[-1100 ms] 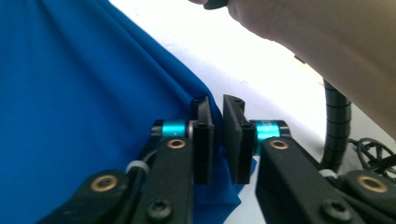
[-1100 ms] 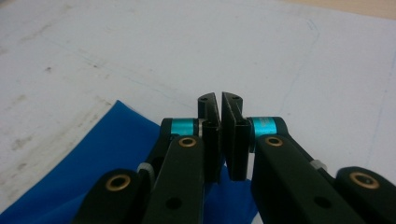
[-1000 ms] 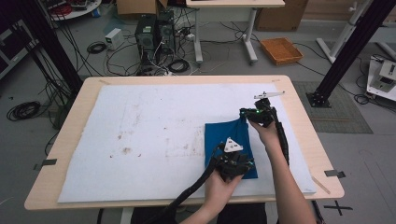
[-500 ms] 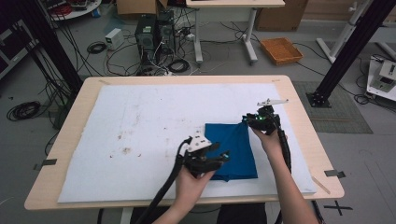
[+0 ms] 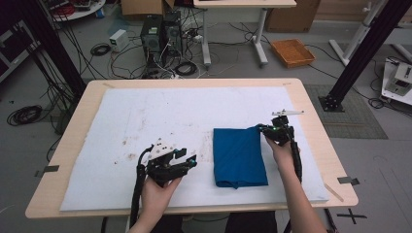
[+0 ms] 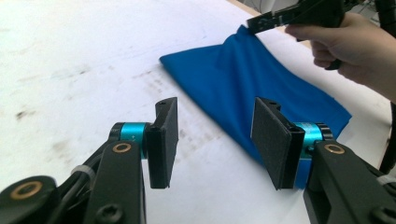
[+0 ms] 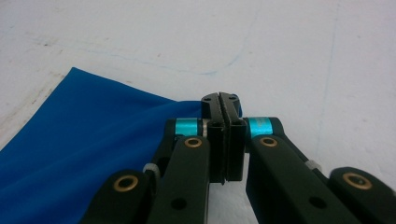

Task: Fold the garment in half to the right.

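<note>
While right gripper (image 5: 265, 128) stays pinching blue cloth (image 5: 239, 155) corner, left gripper (image 5: 192, 162) moved off leftward, jaws open, empty.

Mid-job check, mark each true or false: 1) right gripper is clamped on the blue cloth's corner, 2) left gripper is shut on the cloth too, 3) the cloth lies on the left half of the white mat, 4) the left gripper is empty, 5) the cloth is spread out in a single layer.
1) True: the right gripper has its jaws shut on a far corner of the blue cloth.
2) False: the left gripper is open and clear of the cloth.
3) False: it lies on the right half of the white mat.
4) True: nothing sits between its jaws.
5) False: it is folded, with a doubled near edge.
</note>
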`<act>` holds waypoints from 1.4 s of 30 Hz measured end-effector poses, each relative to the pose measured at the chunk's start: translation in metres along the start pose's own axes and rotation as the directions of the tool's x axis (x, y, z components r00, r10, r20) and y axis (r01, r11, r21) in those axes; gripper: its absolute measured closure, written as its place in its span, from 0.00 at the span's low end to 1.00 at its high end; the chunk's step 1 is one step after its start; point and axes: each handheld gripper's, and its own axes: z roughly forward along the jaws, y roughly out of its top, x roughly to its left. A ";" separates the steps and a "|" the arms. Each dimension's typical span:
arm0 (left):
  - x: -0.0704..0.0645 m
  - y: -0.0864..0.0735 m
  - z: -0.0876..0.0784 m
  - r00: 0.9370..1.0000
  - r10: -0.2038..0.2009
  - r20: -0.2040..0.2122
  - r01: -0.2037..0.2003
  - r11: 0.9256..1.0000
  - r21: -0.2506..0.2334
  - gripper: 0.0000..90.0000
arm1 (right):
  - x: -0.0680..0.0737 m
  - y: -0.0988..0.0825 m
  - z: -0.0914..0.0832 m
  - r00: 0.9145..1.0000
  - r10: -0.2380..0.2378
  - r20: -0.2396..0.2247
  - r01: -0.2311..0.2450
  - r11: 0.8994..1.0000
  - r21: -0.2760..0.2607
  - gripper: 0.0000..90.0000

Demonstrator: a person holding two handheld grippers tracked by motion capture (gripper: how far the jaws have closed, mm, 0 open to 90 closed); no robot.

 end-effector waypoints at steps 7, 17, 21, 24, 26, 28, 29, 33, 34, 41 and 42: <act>0.012 -0.008 -0.009 1.000 -0.016 -0.010 0.016 1.000 0.004 0.57 | -0.006 -0.006 -0.002 0.999 0.026 0.035 -0.026 1.000 0.004 0.94; 0.019 -0.013 -0.030 1.000 -0.003 -0.022 0.003 1.000 -0.002 0.56 | 0.010 -0.040 -0.051 0.996 0.055 -0.069 -0.059 0.997 -0.047 0.78; 0.022 -0.020 -0.041 1.000 0.005 -0.030 -0.005 1.000 -0.003 0.56 | 0.027 -0.073 -0.077 0.993 0.046 -0.110 -0.052 0.997 -0.050 0.75; 0.026 -0.023 -0.046 0.999 -0.003 -0.037 0.003 1.000 0.000 0.56 | 0.039 -0.092 -0.089 0.989 0.051 -0.136 -0.055 0.998 -0.025 0.75; 0.027 -0.025 -0.049 0.999 -0.009 -0.040 0.009 1.000 -0.002 0.56 | 0.046 -0.100 -0.094 0.988 0.053 -0.145 -0.053 0.999 0.000 0.75; 0.028 -0.026 -0.051 0.999 -0.009 -0.045 0.009 1.000 -0.005 0.56 | 0.052 -0.108 -0.098 0.990 0.047 -0.134 -0.046 0.999 0.012 0.75; 0.028 -0.026 -0.053 0.999 -0.006 -0.044 0.005 1.000 -0.007 0.56 | 0.053 -0.111 -0.100 0.990 0.044 -0.132 -0.042 0.999 0.016 0.75; 0.028 -0.027 -0.052 0.999 -0.013 -0.045 0.012 1.000 -0.004 0.56 | 0.053 -0.123 -0.101 0.990 0.066 -0.126 -0.063 0.998 0.028 0.77; 0.028 -0.028 -0.052 0.999 -0.013 -0.043 0.013 1.000 -0.003 0.56 | 0.053 -0.124 -0.100 0.989 0.073 -0.132 -0.070 0.997 0.030 0.79; 0.028 -0.029 -0.052 0.999 -0.012 -0.044 0.012 1.000 0.004 0.56 | 0.056 -0.124 -0.100 0.985 0.038 -0.166 -0.034 0.999 0.026 0.99; 0.028 -0.029 -0.051 0.999 -0.014 -0.044 0.015 1.000 0.004 0.56 | 0.055 -0.125 -0.102 0.986 0.039 -0.160 -0.036 0.999 0.022 0.99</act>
